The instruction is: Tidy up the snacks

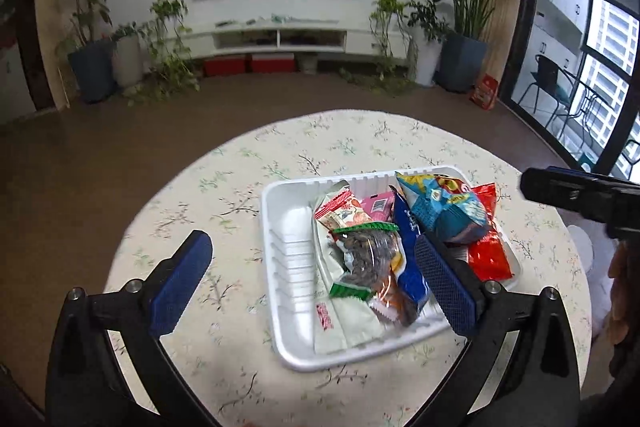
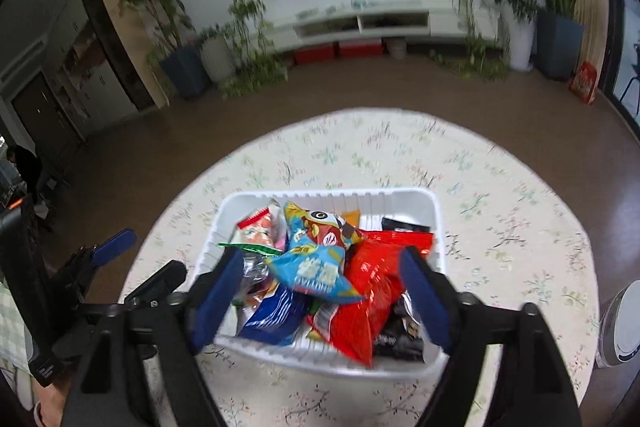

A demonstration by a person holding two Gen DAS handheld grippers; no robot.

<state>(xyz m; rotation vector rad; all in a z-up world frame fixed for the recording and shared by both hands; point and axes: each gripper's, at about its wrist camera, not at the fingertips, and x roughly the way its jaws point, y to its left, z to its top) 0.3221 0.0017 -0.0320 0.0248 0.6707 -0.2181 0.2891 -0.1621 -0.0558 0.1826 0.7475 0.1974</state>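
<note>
A white plastic tray (image 1: 280,251) sits on the round floral table and holds several snack packs: a light blue puffed bag (image 1: 444,211), a red bag (image 1: 488,251), a dark blue pack (image 1: 412,267), a clear pack of seeds with green ends (image 1: 364,251) and a pink pack (image 1: 378,207). My left gripper (image 1: 316,279) is open and empty above the tray's near left part. My right gripper (image 2: 324,299) is open and empty above the tray (image 2: 400,199), over the light blue bag (image 2: 316,263) and red bag (image 2: 368,291).
The round table with floral cloth (image 1: 208,179) has bare cloth all around the tray. The right gripper's body (image 1: 580,195) shows at the right of the left wrist view. A white round object (image 2: 624,327) stands at the table's right edge. Floor, plants and a TV wall lie beyond.
</note>
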